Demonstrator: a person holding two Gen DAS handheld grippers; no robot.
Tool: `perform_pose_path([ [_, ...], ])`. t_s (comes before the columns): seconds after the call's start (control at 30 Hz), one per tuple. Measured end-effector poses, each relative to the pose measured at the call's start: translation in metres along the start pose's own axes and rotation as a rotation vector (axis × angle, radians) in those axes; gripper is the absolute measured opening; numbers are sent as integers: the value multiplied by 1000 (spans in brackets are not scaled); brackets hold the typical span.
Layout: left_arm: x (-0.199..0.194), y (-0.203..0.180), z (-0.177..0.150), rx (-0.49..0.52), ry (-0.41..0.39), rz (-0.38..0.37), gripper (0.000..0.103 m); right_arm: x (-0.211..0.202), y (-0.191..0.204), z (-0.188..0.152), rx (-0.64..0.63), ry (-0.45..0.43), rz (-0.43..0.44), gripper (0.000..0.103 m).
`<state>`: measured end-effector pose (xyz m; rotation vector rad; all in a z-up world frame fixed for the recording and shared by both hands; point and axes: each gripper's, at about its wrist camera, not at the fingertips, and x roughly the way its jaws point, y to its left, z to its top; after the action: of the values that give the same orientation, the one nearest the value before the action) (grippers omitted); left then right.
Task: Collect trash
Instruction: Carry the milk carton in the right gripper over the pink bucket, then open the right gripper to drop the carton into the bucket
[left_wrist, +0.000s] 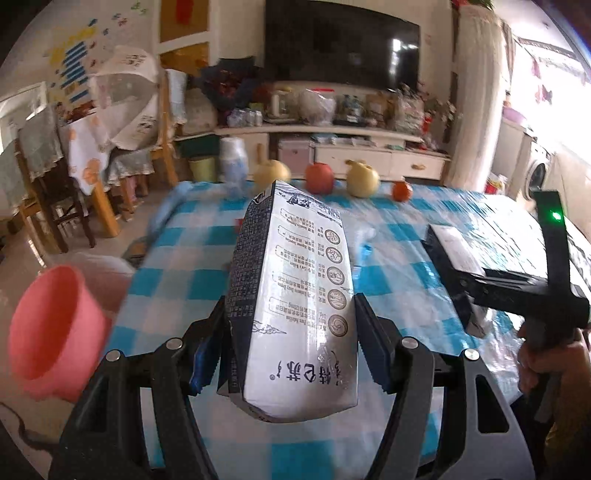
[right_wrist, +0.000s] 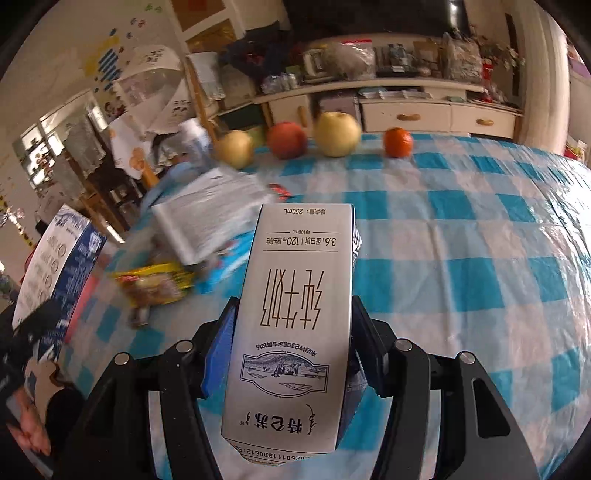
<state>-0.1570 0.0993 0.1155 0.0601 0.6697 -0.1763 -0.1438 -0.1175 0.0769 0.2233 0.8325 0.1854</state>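
My left gripper is shut on a silver-and-black milk carton, held above the blue checked table. A pink bin stands beside the table, to the carton's left. My right gripper is shut on a second milk carton over the table. In the left wrist view that second carton shows at the right, with a hand below it. On the table to the left lie a yellow wrapper, a crumpled white package and a small red scrap.
Two pears, an apple and an orange line the table's far edge, with a blurred bottle at its far left corner. Chairs stand to the left. A TV cabinet is behind the table.
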Motion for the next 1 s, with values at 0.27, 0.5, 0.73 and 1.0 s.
perform_pose_path([
  [0.27,-41,101,-7,-111,-62,159,66,-7,109,11,-140,-13,144,59],
  [0.5,-59,200,-19,-259,-81,302,66,13,246,28,-297,21,329,59],
  [0.73,-53,284,-36,-384,-57,399,66,50,369,37,-429,52,420,59],
  [1.0,-25,334,-50,-443,7,406,66,111,453,37,-481,106,428,60],
])
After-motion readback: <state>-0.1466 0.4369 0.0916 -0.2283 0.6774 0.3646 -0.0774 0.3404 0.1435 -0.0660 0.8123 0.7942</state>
